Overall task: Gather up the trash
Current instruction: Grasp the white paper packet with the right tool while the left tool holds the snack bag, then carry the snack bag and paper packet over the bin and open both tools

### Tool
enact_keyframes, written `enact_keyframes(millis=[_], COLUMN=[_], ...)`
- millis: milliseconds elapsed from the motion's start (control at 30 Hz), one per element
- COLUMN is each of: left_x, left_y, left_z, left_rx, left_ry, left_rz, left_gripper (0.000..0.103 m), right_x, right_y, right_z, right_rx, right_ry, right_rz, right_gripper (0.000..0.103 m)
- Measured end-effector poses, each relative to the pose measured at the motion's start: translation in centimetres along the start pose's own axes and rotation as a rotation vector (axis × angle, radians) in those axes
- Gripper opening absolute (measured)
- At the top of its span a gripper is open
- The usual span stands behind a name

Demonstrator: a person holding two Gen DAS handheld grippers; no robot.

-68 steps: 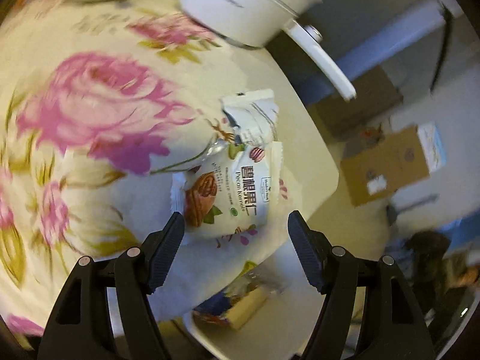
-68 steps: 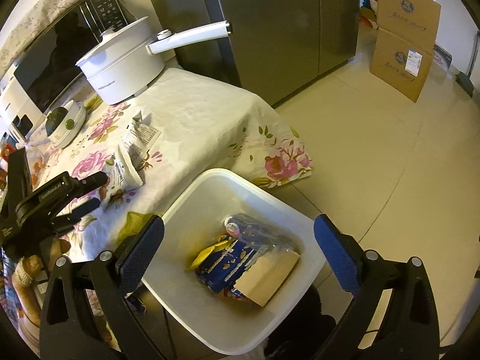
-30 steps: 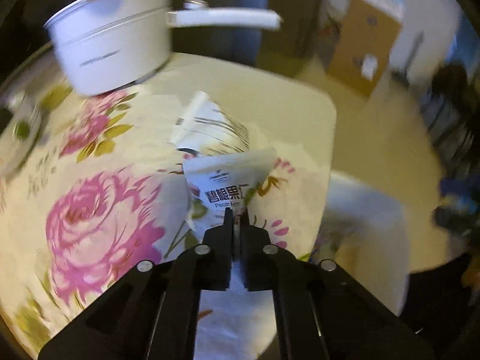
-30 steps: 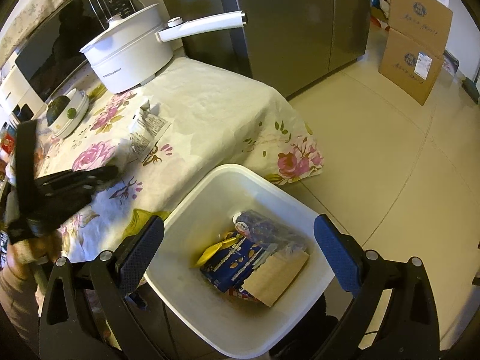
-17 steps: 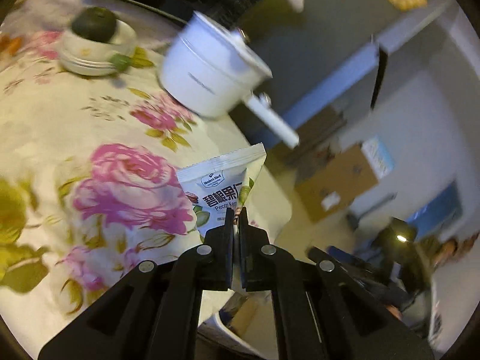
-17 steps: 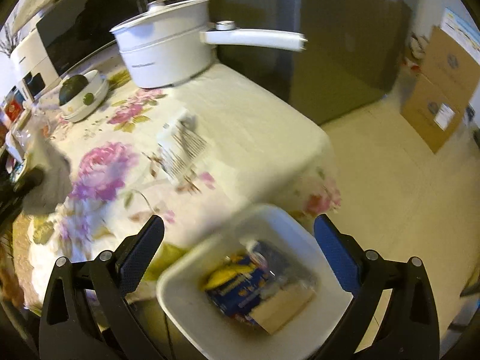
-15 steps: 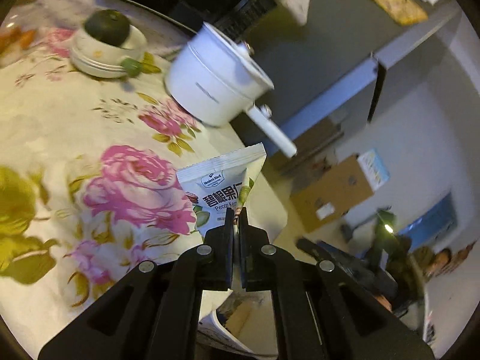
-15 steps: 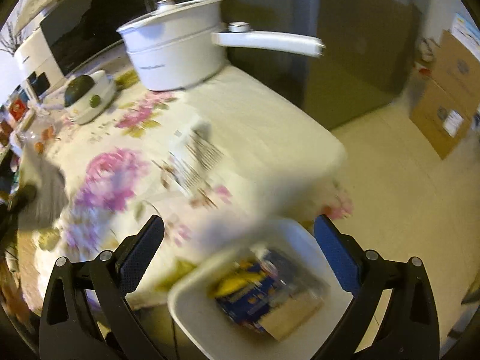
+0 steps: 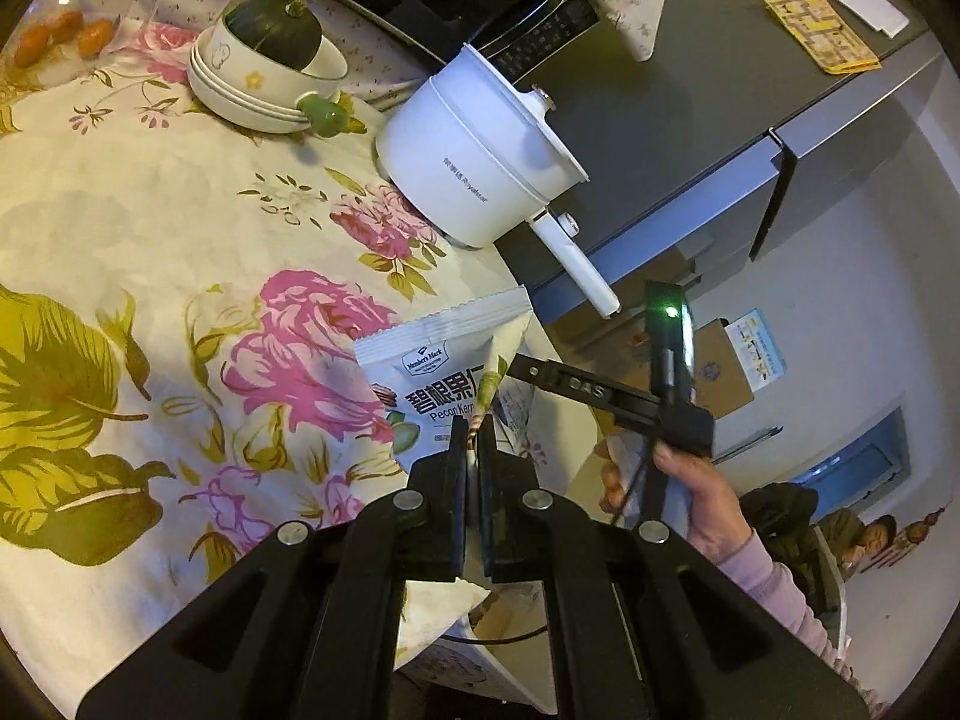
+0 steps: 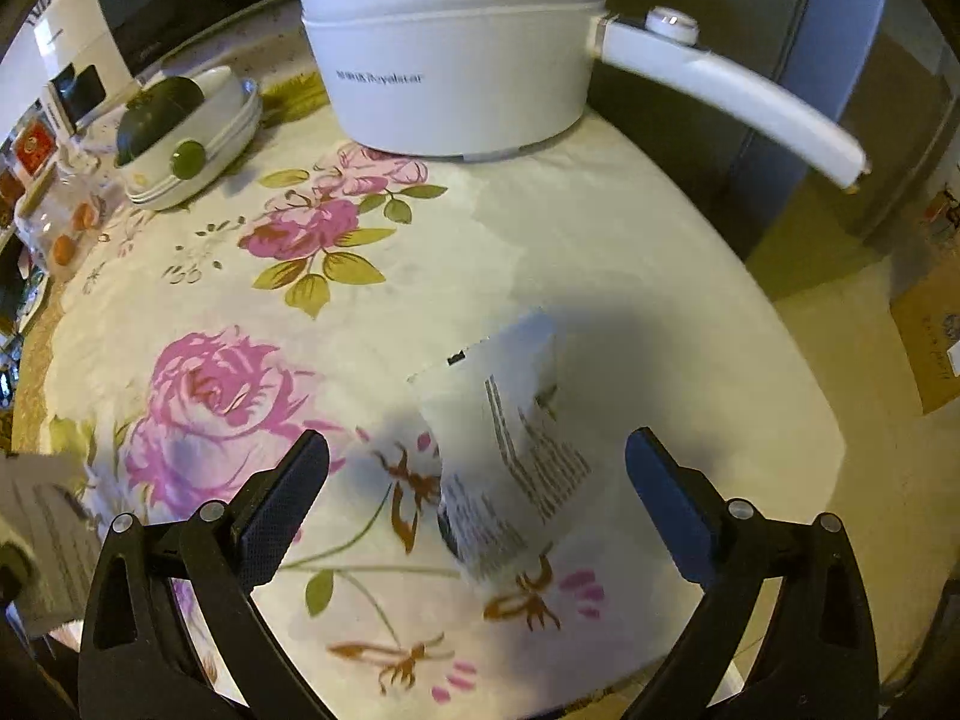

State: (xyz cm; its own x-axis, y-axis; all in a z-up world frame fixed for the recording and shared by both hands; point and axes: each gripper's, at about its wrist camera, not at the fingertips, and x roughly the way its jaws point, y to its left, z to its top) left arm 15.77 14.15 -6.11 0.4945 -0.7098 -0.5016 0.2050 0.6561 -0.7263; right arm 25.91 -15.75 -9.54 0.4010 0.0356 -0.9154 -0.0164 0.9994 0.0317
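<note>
White crinkled foil, printed "Member's Mark" and "Pecan", is showing on the snack bag (image 9: 441,381) that the left gripper (image 9: 472,441) is pinching by its lower edge, jaws pressed together on it, lifted above the table's (image 9: 120,228) near edge. The right gripper (image 10: 477,495) is hanging over a second wrapper (image 10: 510,450), a flat white packet with fine black print lying near the table's edge; its jaws are closing but standing wide, the packet between them, untouched. A smooth white pot (image 10: 450,48) lettered "Royalstar" is sitting at the far edge of the floral cloth.

Two claw-mounted views sharing floral tablecloth (image 9: 150,228)
</note>
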Motion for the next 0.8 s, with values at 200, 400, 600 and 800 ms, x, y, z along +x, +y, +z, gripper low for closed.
enact_keyframes(millis=[200, 400, 600, 800], left_x=[0.4, 0.8, 0.4, -0.1], left_y=[0.4, 0.4, 0.0, -1.4], left_z=[0.2, 0.2, 0.2, 0.2], left_rx=[-0.005, -0.011, -0.008, 0.013], left_ry=[0.008, 0.015, -0.006, -0.032], left_rz=[0.001, 0.01, 0.007, -0.011], left_gripper=[0.003, 0.003, 0.003, 0.003], right_x=[2.0, 1.8, -1.6, -7.1], right_y=[-0.3, -0.1, 0.0, 0.0], right_z=[0.3, 0.1, 0.0, -0.5], right_rx=[0.001, -0.019, -0.026, -0.043], right_ry=[0.054, 0.049, -0.047, -0.176], right_rz=[0.021, 0.045, 0.072, 0.061], right_gripper=[0.075, 0.036, 0.025, 0.024])
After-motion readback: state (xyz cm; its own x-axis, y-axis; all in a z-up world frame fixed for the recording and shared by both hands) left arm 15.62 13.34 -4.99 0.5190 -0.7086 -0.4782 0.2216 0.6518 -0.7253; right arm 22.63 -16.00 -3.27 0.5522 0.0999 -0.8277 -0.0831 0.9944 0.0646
